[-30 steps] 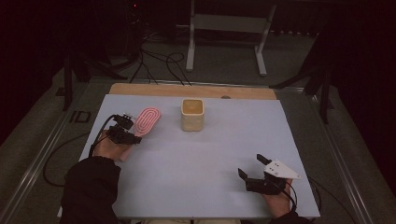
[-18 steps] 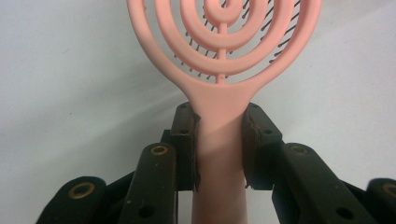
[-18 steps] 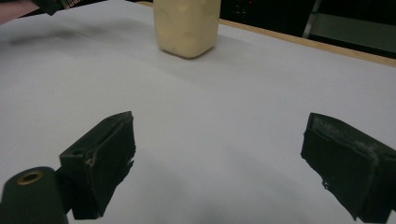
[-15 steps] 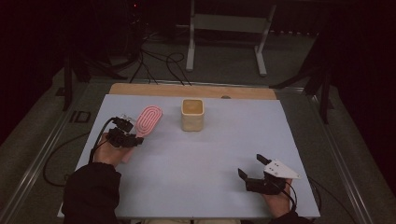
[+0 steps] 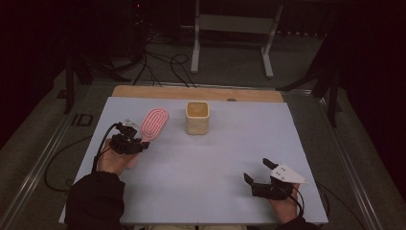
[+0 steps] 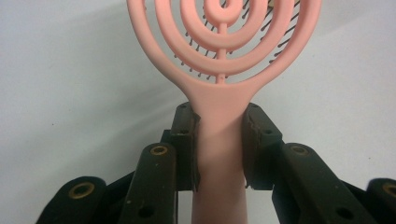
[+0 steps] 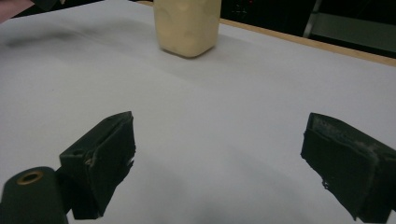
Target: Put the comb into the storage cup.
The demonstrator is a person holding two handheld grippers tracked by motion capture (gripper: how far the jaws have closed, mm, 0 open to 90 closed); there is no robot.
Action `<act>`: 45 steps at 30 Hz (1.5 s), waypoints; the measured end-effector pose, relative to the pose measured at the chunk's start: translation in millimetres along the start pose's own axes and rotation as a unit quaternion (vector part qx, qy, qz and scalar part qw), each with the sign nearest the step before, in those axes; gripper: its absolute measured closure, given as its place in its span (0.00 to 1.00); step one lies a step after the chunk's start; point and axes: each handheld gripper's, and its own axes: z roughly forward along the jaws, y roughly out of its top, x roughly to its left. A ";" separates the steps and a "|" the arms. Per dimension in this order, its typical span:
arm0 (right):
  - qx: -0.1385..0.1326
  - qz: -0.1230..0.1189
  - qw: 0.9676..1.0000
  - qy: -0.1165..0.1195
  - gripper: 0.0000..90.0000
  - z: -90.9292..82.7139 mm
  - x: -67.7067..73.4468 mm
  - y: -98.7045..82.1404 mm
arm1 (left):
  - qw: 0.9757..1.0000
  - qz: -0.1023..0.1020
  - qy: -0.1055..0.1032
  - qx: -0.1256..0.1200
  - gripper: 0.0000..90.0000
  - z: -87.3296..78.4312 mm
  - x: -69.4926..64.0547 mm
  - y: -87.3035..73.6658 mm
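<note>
The left gripper (image 6: 219,140) is clenched on the handle of the pink hairbrush (image 6: 219,60); both pads press on its sides just below the round head. In the high view this gripper (image 5: 139,145) is at the left part of the table (image 5: 215,163), and the hairbrush (image 5: 154,123) points away from the person, near the cream cup (image 5: 197,117). The right gripper (image 5: 261,172) rests at the near right side, its jaws wide apart with nothing between them, well apart from the cup (image 7: 187,25).
</note>
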 end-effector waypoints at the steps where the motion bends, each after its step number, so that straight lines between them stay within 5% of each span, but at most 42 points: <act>1: 0.000 0.000 1.000 0.000 0.11 0.0 0.1 0.0 | 1.000 -0.001 0.001 -0.002 0.78 -0.7 -0.4 -0.5; 16: -0.001 -0.001 1.000 0.000 0.11 0.2 0.3 0.0 | 0.999 -0.012 -0.004 -0.038 0.78 -4.1 -5.8 -11.8; 45: 0.001 -0.003 1.000 0.001 0.11 1.5 0.9 -0.4 | 0.995 0.005 0.013 -0.097 0.78 -5.1 -17.9 -26.3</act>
